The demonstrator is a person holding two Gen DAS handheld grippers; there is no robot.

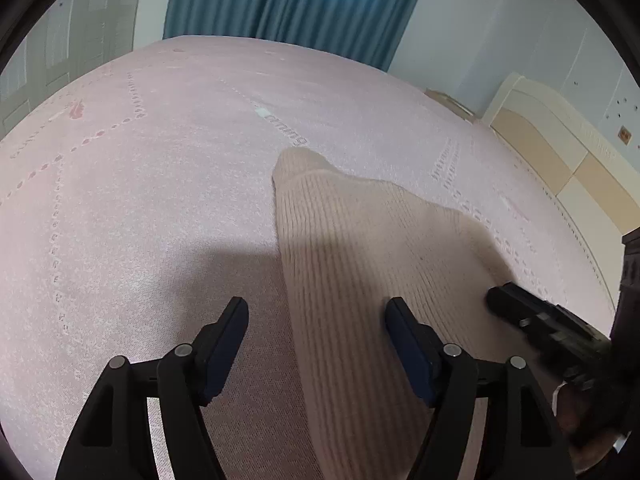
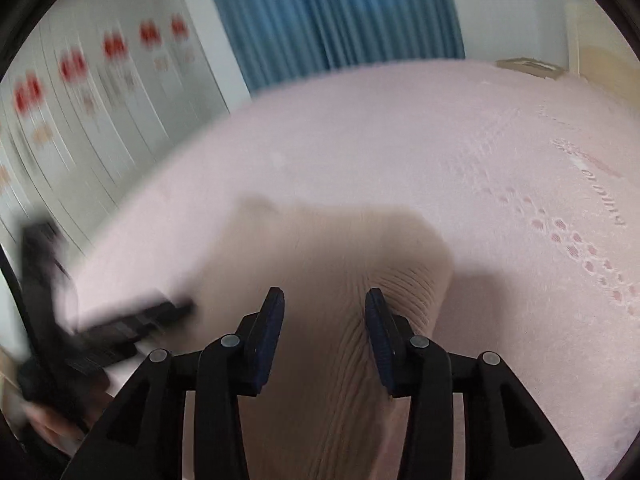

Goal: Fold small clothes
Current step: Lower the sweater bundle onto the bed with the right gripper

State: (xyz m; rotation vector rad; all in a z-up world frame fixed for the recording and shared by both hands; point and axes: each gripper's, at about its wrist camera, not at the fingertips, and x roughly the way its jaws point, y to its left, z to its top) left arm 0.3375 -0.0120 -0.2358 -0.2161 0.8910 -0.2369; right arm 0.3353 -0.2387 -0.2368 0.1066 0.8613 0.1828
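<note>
A beige ribbed knit garment (image 1: 352, 264) lies flat on the pink bedspread (image 1: 140, 200). My left gripper (image 1: 316, 312) is open just above the garment's left edge; its right finger is over the knit, its left finger over the spread. My right gripper (image 2: 324, 300) is open and empty above the same garment (image 2: 332, 248), whose ribs bunch up near its right finger. The right wrist view is motion-blurred. The right gripper's tip also shows at the right of the left wrist view (image 1: 520, 312); the left gripper shows blurred in the right wrist view (image 2: 132, 320).
The pink bedspread has dotted patterns and printed lettering (image 1: 288, 130). A blue curtain (image 1: 296, 4) hangs behind the bed. A cream headboard (image 1: 560, 152) stands at the right. White wardrobe doors (image 2: 100, 92) with red marks stand at the left.
</note>
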